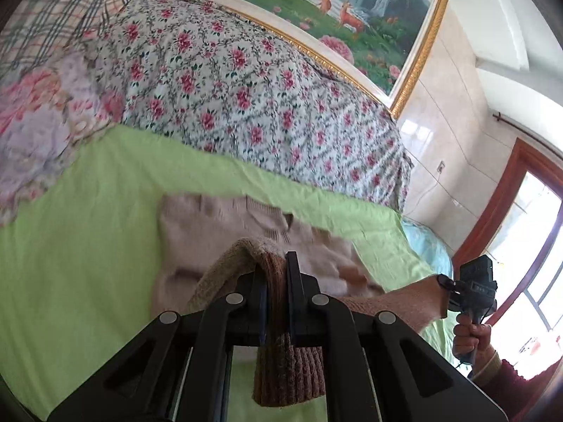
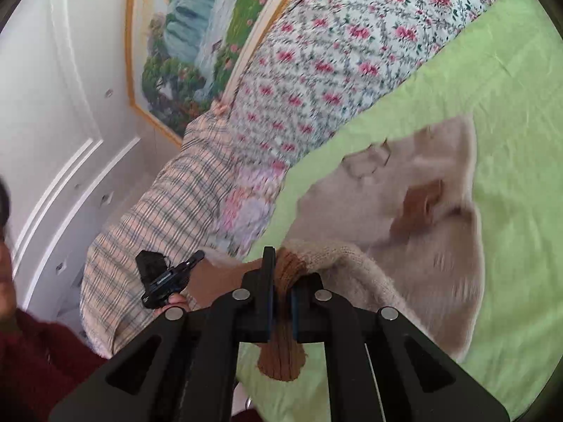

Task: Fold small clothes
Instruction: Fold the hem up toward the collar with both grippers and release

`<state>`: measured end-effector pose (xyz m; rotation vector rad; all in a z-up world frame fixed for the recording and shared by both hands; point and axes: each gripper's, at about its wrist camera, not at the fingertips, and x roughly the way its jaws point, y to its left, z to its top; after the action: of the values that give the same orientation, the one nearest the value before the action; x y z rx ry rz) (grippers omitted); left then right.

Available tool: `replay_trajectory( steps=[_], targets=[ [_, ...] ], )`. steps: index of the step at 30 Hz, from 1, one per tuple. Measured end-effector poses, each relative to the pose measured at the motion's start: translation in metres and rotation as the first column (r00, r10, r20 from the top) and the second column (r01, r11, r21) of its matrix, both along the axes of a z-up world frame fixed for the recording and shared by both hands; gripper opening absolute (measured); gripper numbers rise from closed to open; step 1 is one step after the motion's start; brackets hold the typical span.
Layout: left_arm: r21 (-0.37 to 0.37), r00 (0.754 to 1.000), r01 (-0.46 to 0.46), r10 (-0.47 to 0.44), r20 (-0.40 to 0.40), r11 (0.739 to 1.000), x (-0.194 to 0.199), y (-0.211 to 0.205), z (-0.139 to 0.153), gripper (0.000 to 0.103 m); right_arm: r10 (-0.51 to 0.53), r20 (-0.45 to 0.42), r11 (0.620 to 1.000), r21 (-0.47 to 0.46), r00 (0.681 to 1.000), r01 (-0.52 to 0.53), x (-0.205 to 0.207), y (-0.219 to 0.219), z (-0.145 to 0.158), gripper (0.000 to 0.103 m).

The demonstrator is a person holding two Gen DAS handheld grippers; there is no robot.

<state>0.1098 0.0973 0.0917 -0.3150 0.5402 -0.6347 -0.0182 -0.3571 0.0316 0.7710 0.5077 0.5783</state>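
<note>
Left wrist view shows the left gripper (image 1: 276,274) clamped on the brown ribbed hem of a small pink sweater (image 1: 218,225), whose body lies on the green sheet (image 1: 88,211) with the near edge lifted off it. Across the hem, the right gripper (image 2: 281,274) pinches another part of the same brown band. Both views are smeared, so the collar end is probably lying flat, though I cannot be sure. My read: this is the fold that brings the hem toward the neckline. Next, both hands need to travel together, keeping the edge taut and level, before laying it down squarely.
</note>
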Motion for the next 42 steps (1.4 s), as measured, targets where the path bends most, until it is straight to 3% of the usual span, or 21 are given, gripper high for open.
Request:
replay_trajectory(
  steps=[6,13,16,19,22,23,25,27,28,30,33,35,37,39,41,42],
  targets=[
    [0.078,0.996,-0.037,0.043,-0.079,0.996,0.110,-0.036,-0.006,0.007,-0.121,-0.105,0.990,-0.079,0.987,0.113,0.094,-0.024,0.006,0.008],
    [0.149,0.967,-0.066,0.100,-0.234,0.987,0.212,-0.066,-0.071,0.007,-0.245,-0.272,0.961,-0.194,0.930,0.196,0.175,-0.040,-0.035,0.008],
    [0.175,0.951,-0.070,0.119,-0.285,0.982,0.227,-0.071,-0.098,0.011,-0.260,-0.335,0.954,-0.237,0.906,0.186,0.190,-0.041,-0.058,0.011],
    [0.174,0.931,-0.063,0.121,-0.344,0.983,0.232,-0.067,-0.116,0.014,-0.286,-0.384,0.952,-0.223,0.878,0.212,0.182,-0.048,-0.067,0.023],
    [0.164,0.943,-0.040,0.091,-0.321,0.986,0.200,-0.058,-0.111,0.023,-0.337,-0.305,0.932,-0.244,0.891,0.268,0.145,-0.051,-0.048,0.039],
    [0.163,0.946,-0.020,0.071,-0.315,0.986,0.187,-0.058,-0.107,0.024,-0.338,-0.271,0.927,-0.264,0.902,0.268,0.135,-0.046,-0.042,0.039],
    [0.165,0.957,0.056,-0.006,-0.291,0.985,0.151,-0.068,-0.101,0.031,-0.255,-0.193,0.935,-0.299,0.947,0.191,0.117,-0.021,-0.028,0.039],
    [0.198,0.954,0.155,-0.094,-0.284,0.968,0.125,-0.093,-0.102,0.034,-0.119,-0.199,0.943,-0.330,0.973,0.048,0.121,0.014,-0.029,0.039],
    [0.213,0.948,0.195,-0.129,-0.290,0.957,0.120,-0.106,-0.104,0.035,-0.019,-0.232,0.932,-0.357,0.972,-0.067,0.128,0.039,-0.034,0.039],
    [0.280,0.933,0.275,-0.186,-0.307,0.920,0.116,-0.140,-0.112,0.035,0.086,-0.288,0.878,-0.431,0.954,-0.209,0.145,0.073,-0.046,0.039],
    [0.388,0.928,0.305,-0.180,-0.325,0.870,0.132,-0.169,-0.123,0.034,0.067,-0.353,0.804,-0.534,0.933,-0.260,0.175,0.087,-0.063,0.039],
    [0.422,0.925,0.313,-0.171,-0.340,0.851,0.153,-0.174,-0.125,0.035,0.019,-0.362,0.790,-0.566,0.932,-0.237,0.196,0.074,-0.071,0.039],
    [0.463,0.937,0.269,-0.119,-0.328,0.844,0.182,-0.172,-0.124,0.036,-0.112,-0.354,0.779,-0.611,0.928,-0.140,0.217,0.046,-0.076,0.038],
    [0.467,0.947,0.198,-0.045,-0.318,0.862,0.215,-0.159,-0.121,0.036,-0.226,-0.333,0.792,-0.609,0.916,-0.026,0.226,0.020,-0.075,0.038],
    [0.463,0.949,0.101,0.053,-0.310,0.881,0.242,-0.141,-0.118,0.035,-0.309,-0.305,0.846,-0.521,0.901,0.113,0.224,-0.011,-0.070,0.039],
    [0.451,0.950,0.068,0.081,-0.302,0.890,0.250,-0.132,-0.116,0.035,-0.369,-0.292,0.839,-0.512,0.882,0.182,0.218,-0.021,-0.067,0.039]
  ],
)
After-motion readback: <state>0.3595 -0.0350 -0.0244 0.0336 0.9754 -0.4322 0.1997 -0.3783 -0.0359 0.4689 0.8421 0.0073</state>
